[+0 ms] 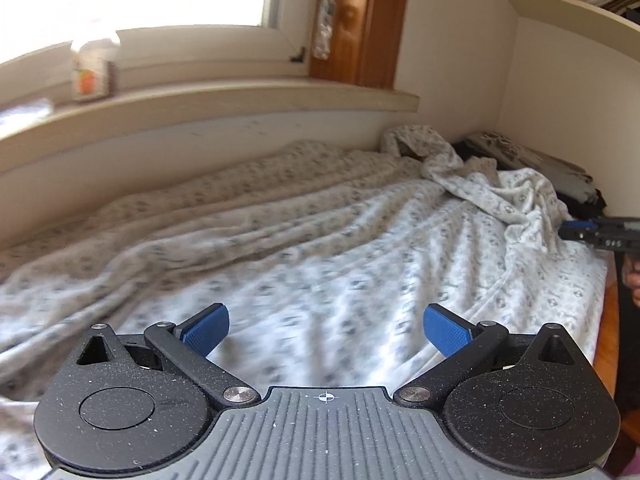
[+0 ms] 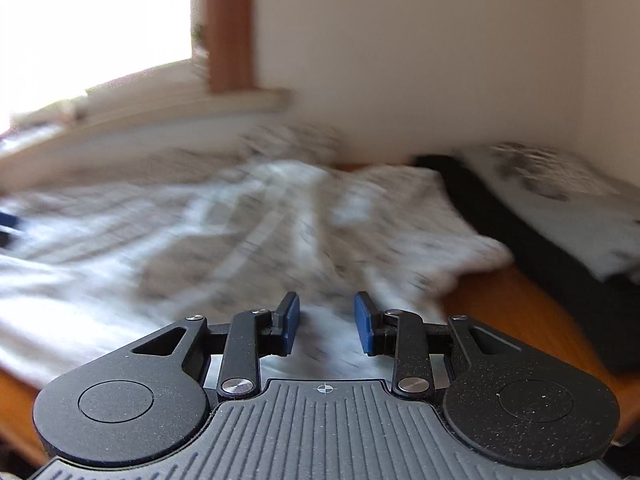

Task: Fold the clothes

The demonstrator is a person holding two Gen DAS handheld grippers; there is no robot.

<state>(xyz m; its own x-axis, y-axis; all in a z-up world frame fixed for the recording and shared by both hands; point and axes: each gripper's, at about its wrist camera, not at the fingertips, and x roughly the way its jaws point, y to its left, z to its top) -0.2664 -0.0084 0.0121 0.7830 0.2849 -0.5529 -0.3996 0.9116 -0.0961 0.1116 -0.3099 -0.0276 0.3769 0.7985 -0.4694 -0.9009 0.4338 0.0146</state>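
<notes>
Garment (image 1: 320,240) — a pale, small-printed piece of clothing — spread wide and wrinkled over a wooden desk (image 2: 520,312) beneath the window sill (image 1: 240,100), its far right end bunched into a heap (image 1: 460,168). Left gripper (image 1: 326,330): fingers wide apart, hovering above the cloth, holding nothing. Right gripper (image 2: 327,322): fingers narrowly parted over the near hem, likewise empty; this view is motion-blurred. No clean fold shows — the task appears to be at an early stage, with smoothing and all folds judged left to do. Darker folded fabrics (image 1: 560,172) lie beyond the heap.
</notes>
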